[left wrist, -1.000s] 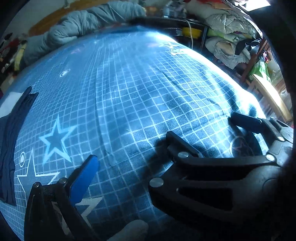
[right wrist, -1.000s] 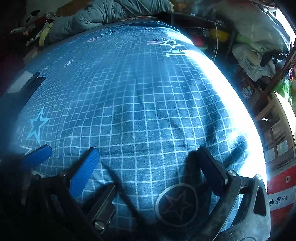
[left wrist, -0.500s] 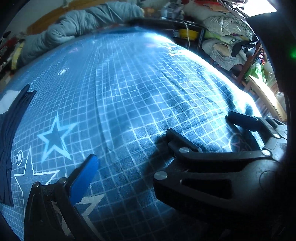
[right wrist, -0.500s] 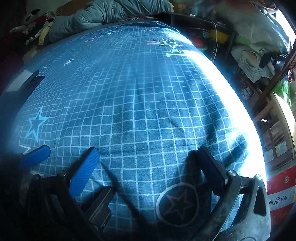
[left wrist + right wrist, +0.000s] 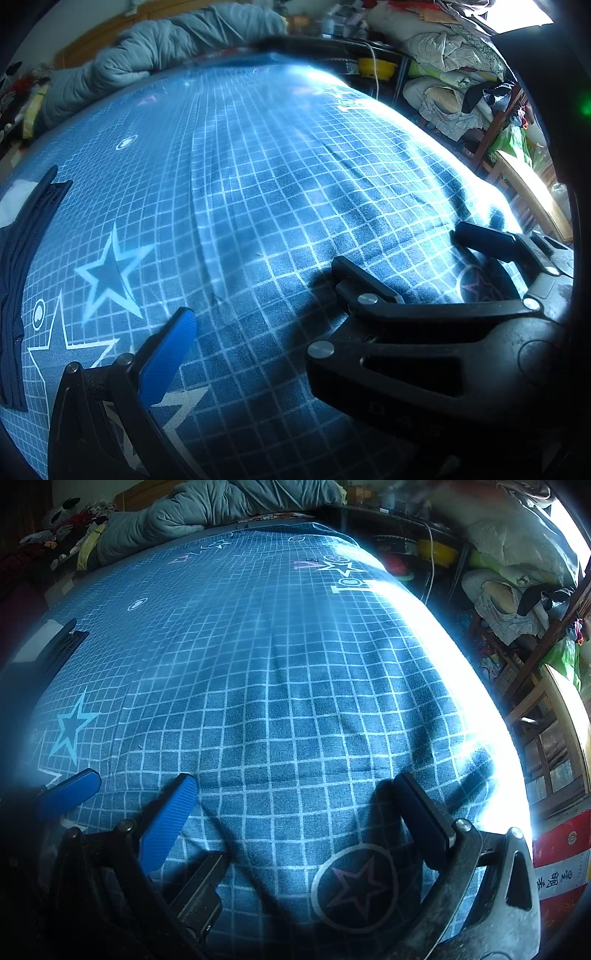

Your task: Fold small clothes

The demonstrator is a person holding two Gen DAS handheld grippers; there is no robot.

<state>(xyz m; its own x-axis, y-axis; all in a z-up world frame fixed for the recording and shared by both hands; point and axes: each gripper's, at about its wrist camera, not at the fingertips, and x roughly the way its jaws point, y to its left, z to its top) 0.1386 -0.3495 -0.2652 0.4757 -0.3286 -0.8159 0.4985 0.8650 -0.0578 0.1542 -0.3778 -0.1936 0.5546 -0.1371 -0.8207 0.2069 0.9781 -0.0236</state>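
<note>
Hovering side by side over the star-printed grid bedsheet (image 5: 295,686), the left gripper (image 5: 258,299) and right gripper (image 5: 295,790) both stood released, holding nothing. The dark navy garment (image 5: 14,280) lay far left, untouched; reaching it seemed the next need.

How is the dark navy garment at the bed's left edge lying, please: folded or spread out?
Cannot tell: the dark navy garment lies flat on the bedsheet, mostly out of frame.
</note>
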